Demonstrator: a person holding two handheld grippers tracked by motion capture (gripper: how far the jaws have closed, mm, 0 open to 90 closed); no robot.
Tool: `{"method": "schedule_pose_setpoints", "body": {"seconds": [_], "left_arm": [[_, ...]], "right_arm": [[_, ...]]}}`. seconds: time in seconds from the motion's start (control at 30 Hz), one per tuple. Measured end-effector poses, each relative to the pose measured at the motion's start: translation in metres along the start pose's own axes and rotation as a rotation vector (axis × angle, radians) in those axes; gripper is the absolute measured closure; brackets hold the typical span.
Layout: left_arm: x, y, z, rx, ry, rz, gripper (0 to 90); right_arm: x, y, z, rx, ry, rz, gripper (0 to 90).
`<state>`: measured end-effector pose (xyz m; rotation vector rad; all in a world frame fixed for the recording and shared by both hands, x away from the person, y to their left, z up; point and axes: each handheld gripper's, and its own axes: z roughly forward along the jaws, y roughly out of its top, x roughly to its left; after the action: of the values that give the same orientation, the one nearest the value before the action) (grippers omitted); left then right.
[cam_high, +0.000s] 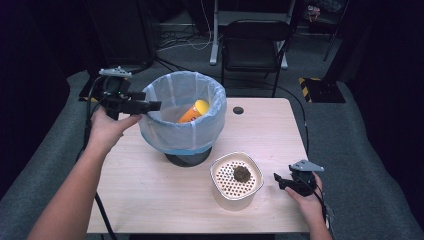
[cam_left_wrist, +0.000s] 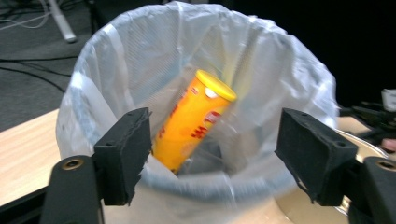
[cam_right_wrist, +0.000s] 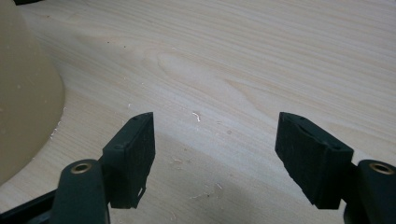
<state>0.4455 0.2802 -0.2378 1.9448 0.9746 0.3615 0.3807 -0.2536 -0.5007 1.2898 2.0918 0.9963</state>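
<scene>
A bin lined with a pale blue bag (cam_high: 182, 117) stands at the middle of the wooden table (cam_high: 150, 195). An orange tube-shaped can with a yellow lid (cam_high: 194, 111) leans inside it. My left gripper (cam_high: 152, 106) hovers at the bin's left rim, pointing right. In the left gripper view its jaws (cam_left_wrist: 212, 154) stand apart with nothing between them, and the can (cam_left_wrist: 191, 121) lies beyond in the bag (cam_left_wrist: 116, 60). My right gripper (cam_high: 280, 181) rests open near the table's front right, and its jaws (cam_right_wrist: 215, 154) frame bare wood.
A beige container with a perforated insert (cam_high: 220, 182) sits just left of my right gripper, with a dark clump (cam_high: 242, 173) on the insert. Its wall (cam_right_wrist: 23, 93) fills the left of the right gripper view. A black chair (cam_high: 252, 42) stands behind the table.
</scene>
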Motion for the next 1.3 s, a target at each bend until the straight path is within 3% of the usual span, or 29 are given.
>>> {"method": "schedule_pose_setpoints", "body": {"seconds": [0.13,0.17,0.2,0.23,0.4,0.43,0.53,0.57,0.63,0.67,0.8,0.83,0.9,1.23,1.3], "left_arm": [[0.001,-0.019,-0.016,-0.01,-0.008,0.006,27.1],[0.002,-0.03,-0.023,-0.024,-0.022,-0.005,27.2],[0.002,-0.03,-0.023,-0.024,-0.022,-0.005,27.3],[0.003,-0.042,-0.027,-0.023,-0.028,-0.005,27.5],[0.009,-0.064,-0.032,-0.045,-0.022,-0.021,27.5],[0.012,-0.076,-0.03,-0.052,-0.018,-0.023,27.5],[0.016,-0.088,-0.026,-0.056,-0.02,-0.036,27.6],[0.019,-0.101,-0.022,-0.054,-0.019,-0.04,28.3],[0.02,-0.107,-0.02,-0.052,-0.011,-0.043,28.5],[0.022,-0.119,-0.017,-0.062,-0.003,-0.042,29.1],[0.023,-0.146,-0.009,-0.072,0.014,-0.041,29.2],[0.023,-0.146,-0.009,-0.072,0.014,-0.041,29.2],[0.025,-0.164,-0.001,-0.071,0.02,-0.044,29.0],[0.034,-0.211,0.018,-0.048,0.045,-0.054,25.1],[0.036,-0.219,0.023,-0.031,0.055,-0.059,23.4]], "right_arm": [[0.0,0.0,-0.001,-0.006,-0.004,-0.015,28.5],[0.001,0.0,-0.001,-0.006,-0.007,0.001,28.6],[0.001,0.0,-0.001,-0.006,-0.007,0.001,28.6],[0.0,0.0,-0.001,-0.005,-0.006,-0.015,28.6],[0.002,0.001,0.0,-0.005,-0.013,-0.005,28.6],[0.003,0.001,0.0,-0.006,-0.012,-0.007,28.5],[0.002,0.001,0.0,-0.004,-0.009,-0.015,28.6],[0.003,0.001,0.0,-0.006,-0.014,-0.006,28.6],[0.003,0.001,0.0,-0.003,-0.015,-0.007,28.5],[0.002,0.001,0.0,-0.002,-0.014,-0.008,28.6],[0.0,0.0,0.0,0.002,-0.007,-0.018,28.6],[0.0,0.0,0.0,0.002,-0.007,-0.018,28.6],[0.001,-0.001,0.001,0.006,-0.008,-0.012,28.6],[0.002,-0.001,0.003,0.009,-0.014,-0.001,28.5],[0.001,-0.002,0.003,0.012,-0.008,-0.021,28.5]]}}
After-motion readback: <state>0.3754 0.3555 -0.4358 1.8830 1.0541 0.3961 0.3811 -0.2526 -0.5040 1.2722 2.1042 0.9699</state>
